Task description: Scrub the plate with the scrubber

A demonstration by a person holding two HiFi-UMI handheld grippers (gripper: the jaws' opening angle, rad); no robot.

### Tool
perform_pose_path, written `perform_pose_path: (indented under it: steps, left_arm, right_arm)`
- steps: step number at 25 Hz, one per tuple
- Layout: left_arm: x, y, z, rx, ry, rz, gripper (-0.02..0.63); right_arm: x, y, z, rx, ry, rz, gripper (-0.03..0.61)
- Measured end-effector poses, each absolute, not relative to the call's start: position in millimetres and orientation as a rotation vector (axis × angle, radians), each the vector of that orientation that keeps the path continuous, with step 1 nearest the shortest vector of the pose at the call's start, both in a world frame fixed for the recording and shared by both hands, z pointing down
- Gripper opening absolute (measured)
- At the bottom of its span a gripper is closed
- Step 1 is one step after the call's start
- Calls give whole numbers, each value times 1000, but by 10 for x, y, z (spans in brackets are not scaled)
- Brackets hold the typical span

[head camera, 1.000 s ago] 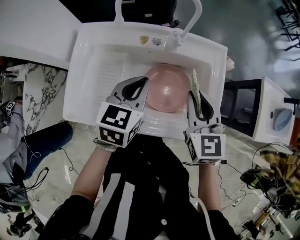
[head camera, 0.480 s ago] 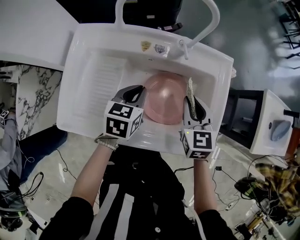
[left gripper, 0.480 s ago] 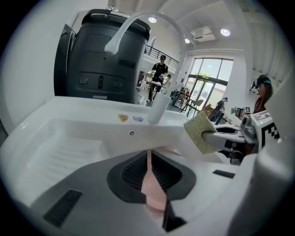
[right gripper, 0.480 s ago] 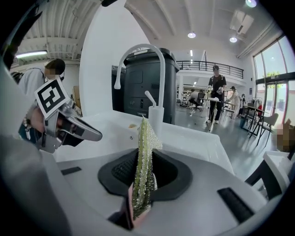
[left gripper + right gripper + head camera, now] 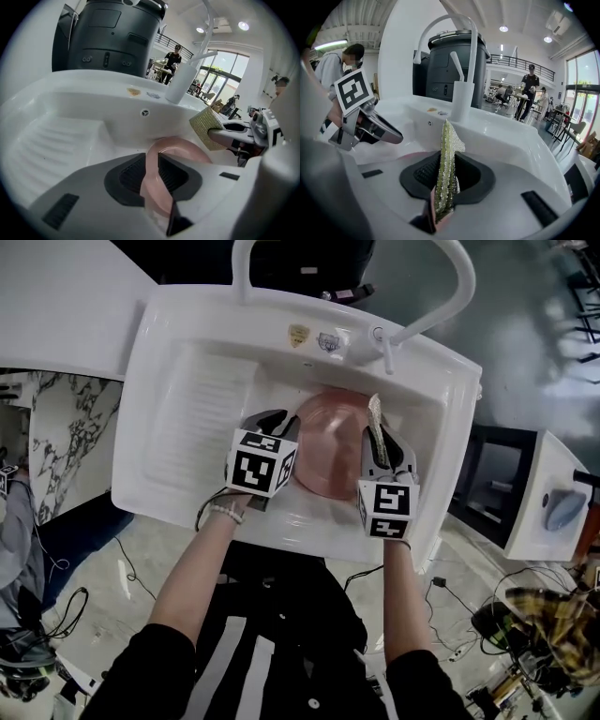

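Sink [image 5: 216,320] first: a white moulded unit with a ribbed drainboard [image 5: 202,418] on its left and a deep basin to the right, below the faucet [image 5: 461,101] that rises from the back ledge. The basin's walls close in at the back and right. Strokes therefore have most room toward the person and toward the drainboard, and the high spout leaves the space above free.

Down inside that basin sits the pink plate [image 5: 328,446], tipped up toward the left hand. Whether its far edge rests on the basin floor cannot be told. Its left rim stands between the jaws of the left gripper [image 5: 151,155], which have just been opening. They stand somewhat apart, and the pads seem not to press the rim. This gripper looks placed to steady the plate by its edge, leaving the face bare for scrubbing. So loose a hold could let the plate slide under pressure.

Opposite, the right gripper [image 5: 447,157] is clamped tight on the scrubber [image 5: 450,133], a thin greenish-yellow pad. It is held edge-up, so its upper half sticks out past the fingertips, free to meet the plate. In the head view it hangs over the plate's right rim, near the basin's right wall, and contact cannot be made out. Scrubbing looks not yet begun. The next move calls for laying the scrubber's flat side on the plate.
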State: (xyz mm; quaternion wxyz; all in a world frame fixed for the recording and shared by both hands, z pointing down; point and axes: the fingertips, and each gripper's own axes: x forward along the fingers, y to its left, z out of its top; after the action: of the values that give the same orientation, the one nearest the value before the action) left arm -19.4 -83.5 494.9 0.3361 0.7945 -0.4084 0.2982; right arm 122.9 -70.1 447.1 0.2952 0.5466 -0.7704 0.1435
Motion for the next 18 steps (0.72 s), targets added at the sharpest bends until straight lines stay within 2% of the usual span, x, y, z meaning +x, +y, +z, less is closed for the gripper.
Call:
perform_pose_path:
  steps: [8, 18]
  left_arm:
    - [-146, -827, 5332, 2005, -994, 839, 106]
    - [-87, -826, 5669, 1897, -975, 845, 106]
  right_arm:
    - [1338, -784, 4895, 1418, -1922, 424, 74]
    - [1410, -790, 5342, 1351, -1822, 408, 74]
